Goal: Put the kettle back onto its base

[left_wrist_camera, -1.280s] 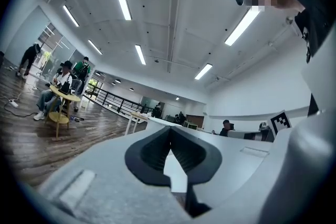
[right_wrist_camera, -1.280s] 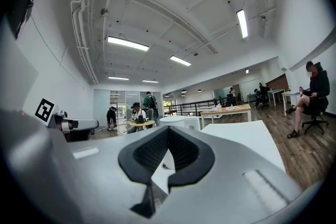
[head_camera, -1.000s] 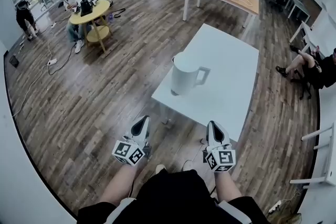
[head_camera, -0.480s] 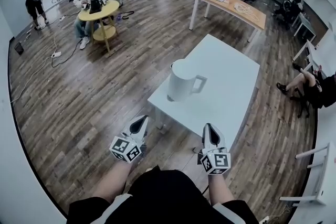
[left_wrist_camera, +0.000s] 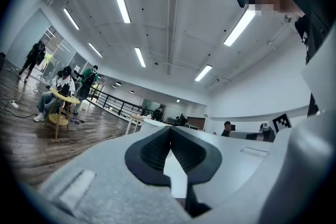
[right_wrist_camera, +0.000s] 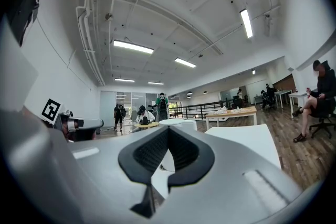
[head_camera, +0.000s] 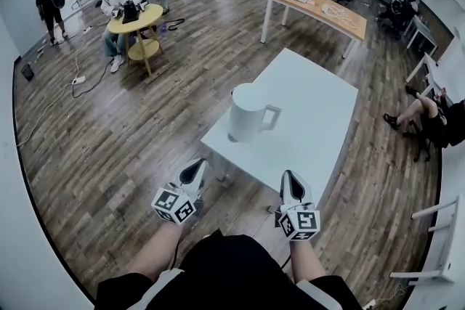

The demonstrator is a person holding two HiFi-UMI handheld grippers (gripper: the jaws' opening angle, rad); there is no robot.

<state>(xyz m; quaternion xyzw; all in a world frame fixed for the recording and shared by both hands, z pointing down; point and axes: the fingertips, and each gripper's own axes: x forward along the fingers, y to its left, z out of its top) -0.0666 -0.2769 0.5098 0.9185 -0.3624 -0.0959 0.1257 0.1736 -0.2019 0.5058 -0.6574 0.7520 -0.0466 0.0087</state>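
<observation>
I keep both left gripper (head_camera: 195, 170) and right gripper (head_camera: 291, 183) closed and empty. The kettle (head_camera: 245, 112) stands upright on the table's (head_camera: 320, 120) near-left corner, ahead between them. Its handle points right (no base visible), nearer the right gripper.

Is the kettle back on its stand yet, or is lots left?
Nothing looks done yet. The white kettle stands upright near the corner of the table, and I can't make out a base under it. Nothing is in hand: the left gripper and right gripper are shut and empty, short of the table. Left to do: grab the handle and set the kettle on its base.
</observation>
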